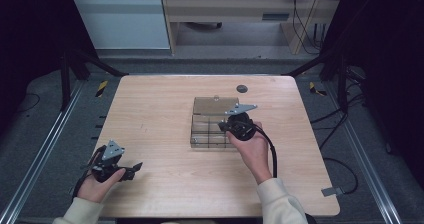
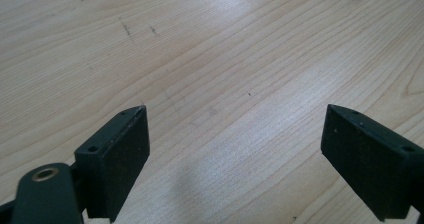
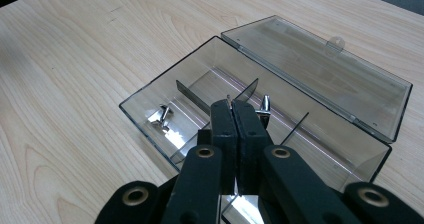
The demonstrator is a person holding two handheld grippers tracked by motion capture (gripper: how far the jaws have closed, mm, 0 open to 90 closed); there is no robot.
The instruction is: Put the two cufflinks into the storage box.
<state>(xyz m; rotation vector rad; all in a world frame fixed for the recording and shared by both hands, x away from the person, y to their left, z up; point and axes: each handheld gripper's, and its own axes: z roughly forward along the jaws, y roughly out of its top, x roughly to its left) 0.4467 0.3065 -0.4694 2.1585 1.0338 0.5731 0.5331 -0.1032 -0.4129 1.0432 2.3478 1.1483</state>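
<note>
Now right hand-held gripper (image 3: 233, 109) closed over box (image 3: 150, 96), left hand-held gripper (image 2: 235, 134) wide.

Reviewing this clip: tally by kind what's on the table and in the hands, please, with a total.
Clear plastic boxes, lid open: 1
Small metal parts at the box: 2, one lying in an end compartment, one beside the right gripper tips, whether pinched is unclear
Handheld grippers: 2, counting the left gripper
Dark round discs on the table: 1
Total: 6
</note>
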